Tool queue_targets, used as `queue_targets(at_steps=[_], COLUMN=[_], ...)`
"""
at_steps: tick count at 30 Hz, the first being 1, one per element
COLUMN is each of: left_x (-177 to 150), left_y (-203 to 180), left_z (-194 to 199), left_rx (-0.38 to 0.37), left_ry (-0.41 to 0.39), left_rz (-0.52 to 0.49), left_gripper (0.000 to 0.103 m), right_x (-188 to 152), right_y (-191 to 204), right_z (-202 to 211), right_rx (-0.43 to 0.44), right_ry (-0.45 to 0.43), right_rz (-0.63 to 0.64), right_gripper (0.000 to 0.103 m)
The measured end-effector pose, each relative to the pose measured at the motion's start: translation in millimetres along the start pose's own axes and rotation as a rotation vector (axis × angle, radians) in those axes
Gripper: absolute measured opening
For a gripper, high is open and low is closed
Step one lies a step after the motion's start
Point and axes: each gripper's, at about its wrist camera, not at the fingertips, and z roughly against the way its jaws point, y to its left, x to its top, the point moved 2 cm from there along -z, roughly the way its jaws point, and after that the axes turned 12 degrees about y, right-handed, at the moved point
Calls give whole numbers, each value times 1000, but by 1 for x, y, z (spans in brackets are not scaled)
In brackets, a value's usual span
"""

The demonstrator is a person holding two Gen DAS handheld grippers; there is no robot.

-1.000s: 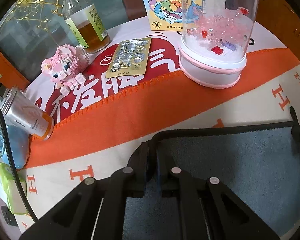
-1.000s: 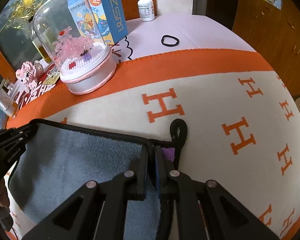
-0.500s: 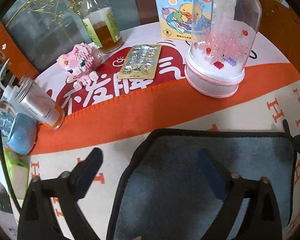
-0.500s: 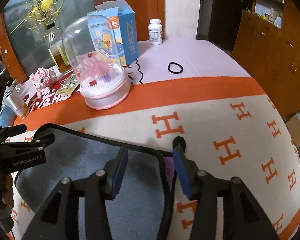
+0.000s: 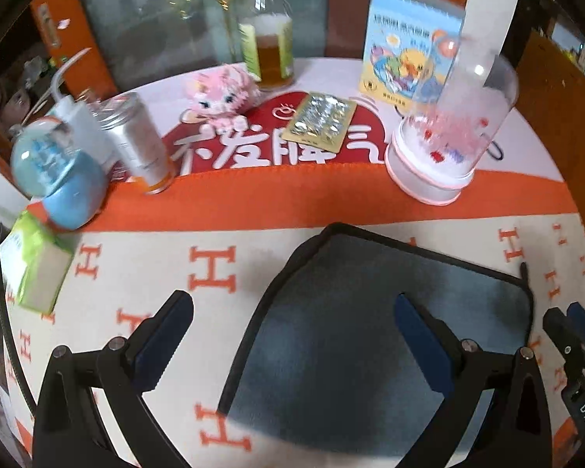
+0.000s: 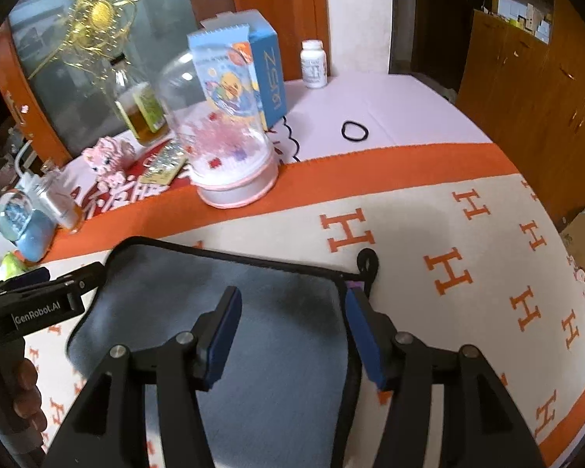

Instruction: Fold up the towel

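A grey towel (image 5: 355,312) with black edging lies folded flat on the orange and cream H-patterned cloth; it also shows in the right wrist view (image 6: 253,312). Its black hanging loop (image 6: 367,261) sticks out at the far right corner. My left gripper (image 5: 292,335) is open wide and empty, raised above the towel's left edge. My right gripper (image 6: 290,335) is open and empty above the towel's right edge. The left gripper also shows at the left of the right wrist view (image 6: 39,296).
Behind the towel stand a glass dome with pink blocks (image 5: 440,144), a duck box (image 5: 405,58), a blister pack (image 5: 319,119), a pink block toy (image 5: 222,91), a bottle (image 5: 267,46), a tube (image 5: 140,144) and a blue globe (image 5: 54,171). A hair tie (image 6: 355,131) and pill bottle (image 6: 314,63) lie farther right.
Both grippers were shut on the towel's far corners. They have opened, let the towel go, and pulled up and back from it. The towel now lies flat.
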Motion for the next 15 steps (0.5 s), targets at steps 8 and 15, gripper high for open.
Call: queue_targets(at_steps=[8, 15], left_x=[-69, -150], left_y=[38, 65], left_z=[94, 172], left_rx=[57, 33], left_ry=[-124, -209], left_rz=[49, 63], left_gripper=[102, 102], right_x=[-44, -115], right_y=[16, 42], right_z=[72, 141], right_rx=[39, 52], right_ry=[-53, -106], right_rz=[-23, 10], right_gripper=[58, 65])
